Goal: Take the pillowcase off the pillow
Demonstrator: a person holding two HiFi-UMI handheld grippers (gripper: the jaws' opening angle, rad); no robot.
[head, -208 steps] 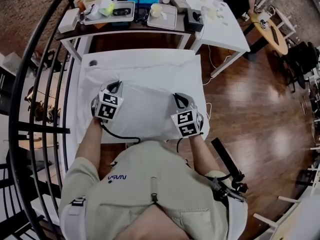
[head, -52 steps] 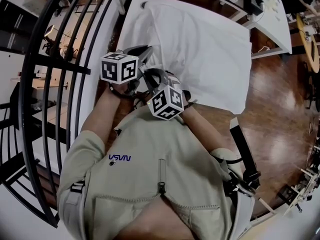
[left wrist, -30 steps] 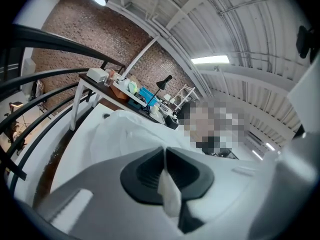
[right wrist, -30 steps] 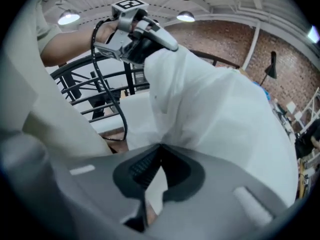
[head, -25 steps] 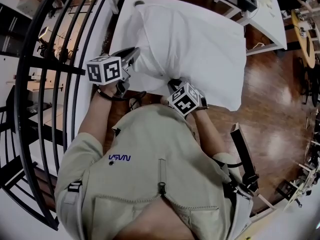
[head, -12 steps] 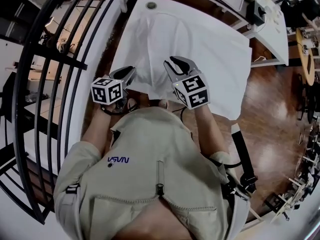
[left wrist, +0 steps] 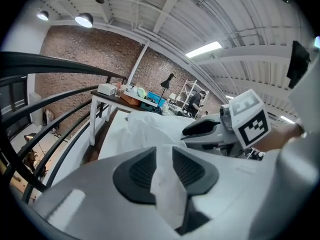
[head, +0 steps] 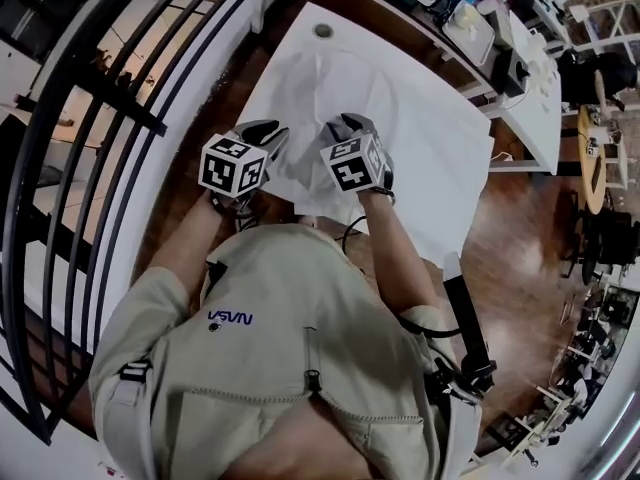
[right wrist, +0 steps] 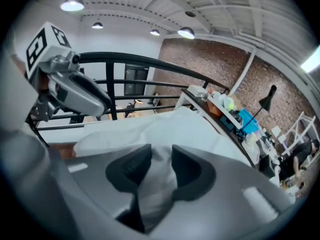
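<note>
White tabletop [head: 335,26] beside a black railing [head: 95,98] in the head view, with the pillowcase [head: 400,138] lying across it and the left tool [head: 268,133] and right tool [head: 345,126] side by side at its near edge. Left gripper view: the left tool's jaws are narrowly apart, having just been opening, with a fold of pillowcase in the gap and the right tool just beside. Right gripper view: the right tool's jaws are somewhat wider, also just been opening, with blurred pillowcase cloth between them.
</note>
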